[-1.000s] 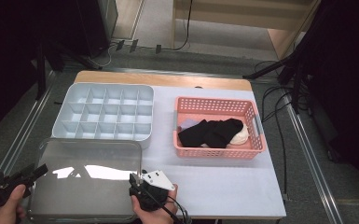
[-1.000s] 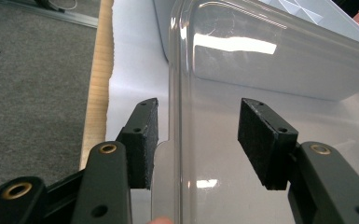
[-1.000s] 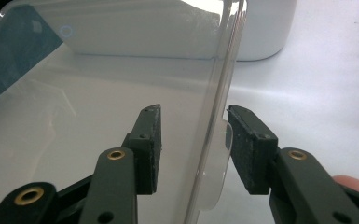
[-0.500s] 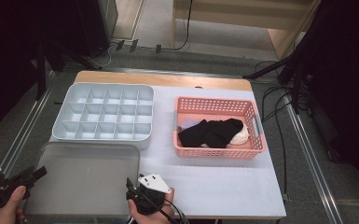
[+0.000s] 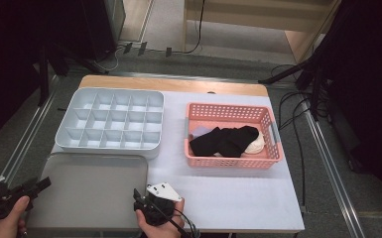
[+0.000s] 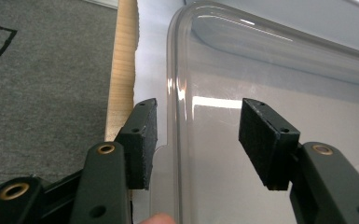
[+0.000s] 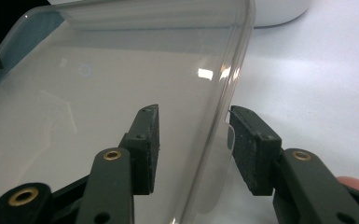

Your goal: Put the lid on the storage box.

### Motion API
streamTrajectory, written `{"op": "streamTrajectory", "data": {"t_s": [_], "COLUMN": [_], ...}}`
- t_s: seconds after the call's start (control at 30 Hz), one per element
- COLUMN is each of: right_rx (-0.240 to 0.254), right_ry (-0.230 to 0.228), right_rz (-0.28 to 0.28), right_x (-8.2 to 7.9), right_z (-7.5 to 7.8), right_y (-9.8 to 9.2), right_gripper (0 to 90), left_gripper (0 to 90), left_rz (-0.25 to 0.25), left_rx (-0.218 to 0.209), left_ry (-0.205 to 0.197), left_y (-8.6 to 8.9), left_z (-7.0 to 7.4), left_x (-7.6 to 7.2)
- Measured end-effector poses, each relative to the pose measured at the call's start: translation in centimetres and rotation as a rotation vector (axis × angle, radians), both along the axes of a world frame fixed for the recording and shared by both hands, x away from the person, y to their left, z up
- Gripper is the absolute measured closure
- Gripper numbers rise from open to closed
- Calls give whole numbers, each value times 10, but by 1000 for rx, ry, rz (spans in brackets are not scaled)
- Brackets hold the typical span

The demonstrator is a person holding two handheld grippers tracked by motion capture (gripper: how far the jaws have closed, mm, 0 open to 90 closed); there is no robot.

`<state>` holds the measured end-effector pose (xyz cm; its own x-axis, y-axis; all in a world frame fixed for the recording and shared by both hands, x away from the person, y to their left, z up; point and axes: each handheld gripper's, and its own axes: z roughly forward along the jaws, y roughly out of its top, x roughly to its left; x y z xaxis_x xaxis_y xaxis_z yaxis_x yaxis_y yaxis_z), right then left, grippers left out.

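1. The clear lid (image 5: 92, 188) lies flat on the near left part of the worktop (image 5: 238, 198), just in front of the divided tray (image 5: 111, 124).
2. The left gripper (image 6: 196, 135) straddles the lid's left rim, jaws apart, pads not pressing.
3. The right gripper (image 7: 193, 144) straddles the right rim; its jaws have just been opening, with the rim between them.
4. The pink basket (image 5: 273, 148) holds dark socks (image 5: 223, 141).

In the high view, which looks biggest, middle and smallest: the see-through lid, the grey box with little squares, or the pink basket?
1. Clear plastic lid, nearest the camera, so partly unsure.
2. Pale grey compartment tray, close behind in size.
3. Pink plastic basket, smallest.
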<state>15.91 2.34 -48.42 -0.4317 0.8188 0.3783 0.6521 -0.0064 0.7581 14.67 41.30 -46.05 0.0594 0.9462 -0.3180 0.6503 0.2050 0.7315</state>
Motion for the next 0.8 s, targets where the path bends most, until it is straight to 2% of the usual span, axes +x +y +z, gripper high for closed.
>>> {"op": "streamTrajectory", "data": {"t_s": [0.17, 0.2, 0.23, 0.27, 0.37, 0.47, 0.53, 0.63, 0.7, 0.8], "right_rx": [-21, -36, -59, -80, -88, -80, -85, -77, -79, -73], "right_ry": [9, 4, -1, 1, -5, 2, -1, -14, -18, -32], "right_rz": [11, 6, 2, -5, 1, -1, -2, 1, 4, -2], "right_x": [2, 2, 3, 3, 4, 5, 6, 8, 8, 10], "right_z": [-2, -2, -3, -3, -4, -3, -3, -2, -1, 2], "right_y": [1, 2, 3, 4, 5, 4, 2, -1, -3, -7], "right_gripper": [537, 548, 565, 572, 570, 567, 556, 535, 527, 508], "left_gripper": [484, 487, 509, 552, 532, 513, 491, 473, 459, 419], "left_rz": [-6, -5, 0, -11, -10, -15, -15, 0, -3, -23], "left_rx": [22, 40, 75, 91, 132, 123, 115, 124, 131, 148], "left_ry": [32, 42, 43, 51, 54, 54, 41, -20, -56, -86], "left_y": [-1, -2, -4, -6, -11, -9, -9, -11, -13, -20], "left_z": [-1, -2, -2, -1, -1, 0, 1, 4, 6, 7], "left_x": [4, 5, 5, 6, 8, 9, 7, 5, 4, 5]}}
